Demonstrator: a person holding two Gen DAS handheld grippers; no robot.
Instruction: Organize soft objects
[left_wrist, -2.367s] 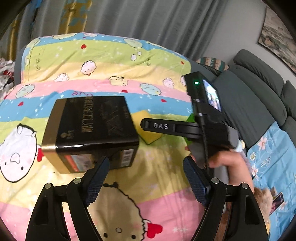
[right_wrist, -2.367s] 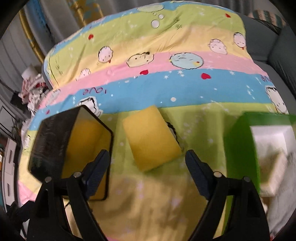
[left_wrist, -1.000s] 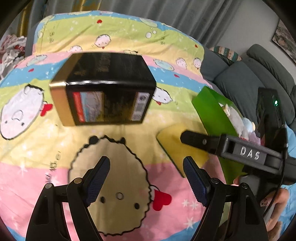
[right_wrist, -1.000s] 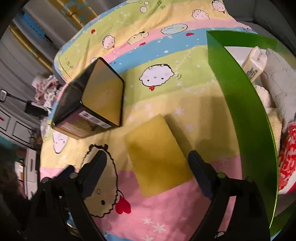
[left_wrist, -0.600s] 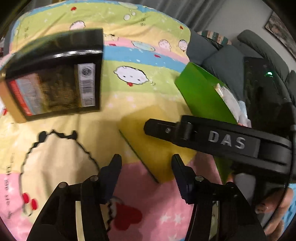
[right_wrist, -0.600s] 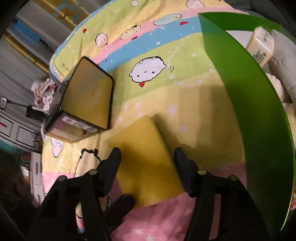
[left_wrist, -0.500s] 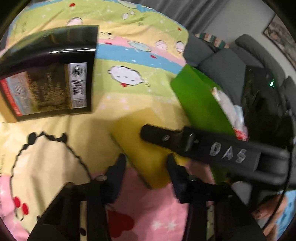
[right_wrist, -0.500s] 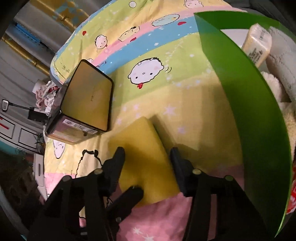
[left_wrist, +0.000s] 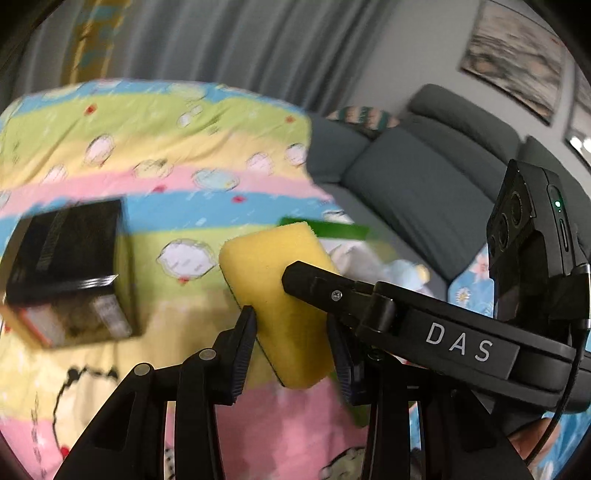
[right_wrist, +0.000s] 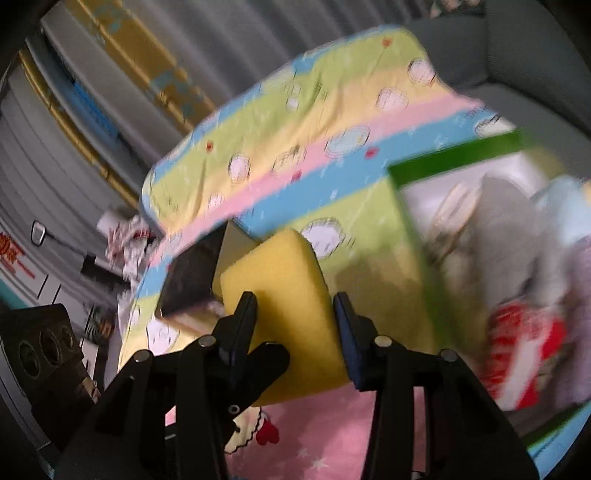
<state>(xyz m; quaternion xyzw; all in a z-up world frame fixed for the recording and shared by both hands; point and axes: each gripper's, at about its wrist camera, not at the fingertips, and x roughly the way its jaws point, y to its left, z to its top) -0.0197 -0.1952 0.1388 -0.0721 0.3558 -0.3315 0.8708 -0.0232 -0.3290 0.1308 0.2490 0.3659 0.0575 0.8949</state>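
A yellow sponge hangs clear of the cartoon-print bedspread, pinched on both flanks by the left tool, narrowly set, and by the right tool, whose jaws are closing on it. Best carried level, both grips even, over the green box of soft toys just beside it before release

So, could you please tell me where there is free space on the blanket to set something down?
Bare blanket stretches behind the black box, and a strip lies between it and the green bin. The bin is crowded with soft things.
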